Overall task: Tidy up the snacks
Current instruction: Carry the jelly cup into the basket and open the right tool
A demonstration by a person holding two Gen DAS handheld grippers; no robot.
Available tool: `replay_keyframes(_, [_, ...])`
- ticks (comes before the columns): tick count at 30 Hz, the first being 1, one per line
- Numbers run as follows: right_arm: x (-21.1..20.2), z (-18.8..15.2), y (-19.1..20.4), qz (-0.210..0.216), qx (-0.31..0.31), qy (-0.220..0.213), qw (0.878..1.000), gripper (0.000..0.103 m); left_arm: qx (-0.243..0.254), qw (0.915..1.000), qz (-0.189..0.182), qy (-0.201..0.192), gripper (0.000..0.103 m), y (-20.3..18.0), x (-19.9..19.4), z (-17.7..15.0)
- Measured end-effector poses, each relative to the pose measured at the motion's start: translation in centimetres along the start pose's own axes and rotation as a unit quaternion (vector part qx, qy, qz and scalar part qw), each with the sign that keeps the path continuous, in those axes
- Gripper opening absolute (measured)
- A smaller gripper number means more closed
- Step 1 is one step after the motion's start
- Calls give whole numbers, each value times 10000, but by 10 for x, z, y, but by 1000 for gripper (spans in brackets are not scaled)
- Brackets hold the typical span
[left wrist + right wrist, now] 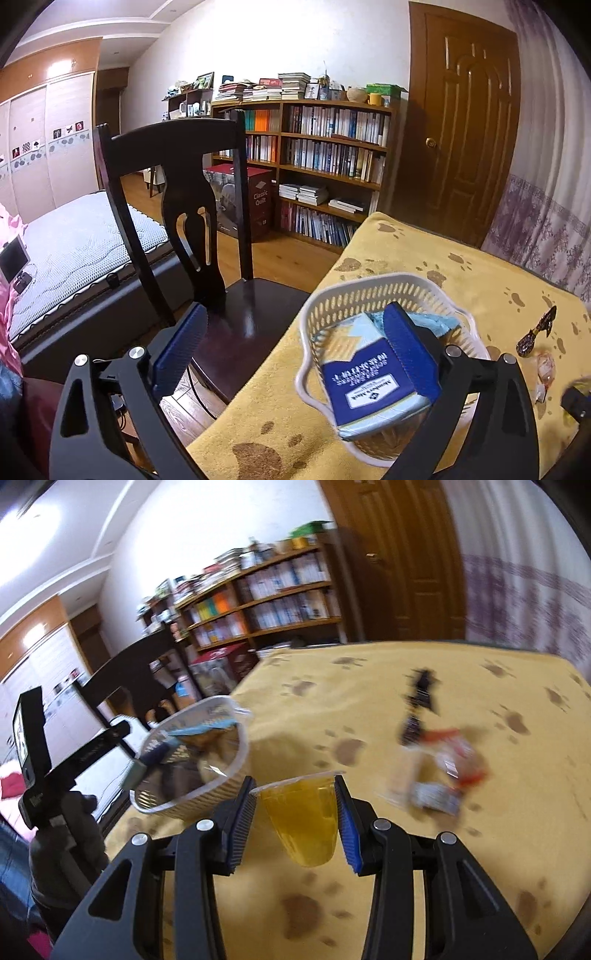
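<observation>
A white slotted basket (354,291) sits on the yellow paw-print tablecloth (461,273) near its left edge. Inside it lie a blue and white snack packet (365,384) and a light blue packet. My left gripper (295,317) is open wide, one finger (410,350) inside the basket over the blue packet and the other over the chair seat. My right gripper (295,812) is shut on a clear cup of yellow jelly (303,819), held above the cloth just right of the basket (236,775). Loose snacks (443,768) and a dark wrapped candy (417,701) lie further right.
A dark wooden chair (177,184) stands against the table's left side, with a bed (74,251) behind it. Bookshelves (325,155) and a brown door (469,122) are at the back. A gloved hand (66,834) holds the left gripper. Bare cloth lies in front of my right gripper.
</observation>
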State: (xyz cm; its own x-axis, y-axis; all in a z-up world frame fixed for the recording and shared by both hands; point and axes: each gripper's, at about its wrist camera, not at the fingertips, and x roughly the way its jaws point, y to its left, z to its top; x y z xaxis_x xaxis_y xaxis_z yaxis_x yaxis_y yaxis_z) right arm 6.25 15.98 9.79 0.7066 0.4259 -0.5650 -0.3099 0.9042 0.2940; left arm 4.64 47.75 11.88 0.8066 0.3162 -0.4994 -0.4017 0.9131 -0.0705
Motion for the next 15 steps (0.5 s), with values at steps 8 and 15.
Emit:
replay_keyframes(8, [34, 14, 63, 516, -445, 152, 9976, 42, -214, 9998, 18, 24, 98, 15, 4, 2])
replay_keyframes(15, [65, 29, 90, 624, -630, 249, 9957, 42, -259, 9997, -12, 43, 98, 18, 6, 3])
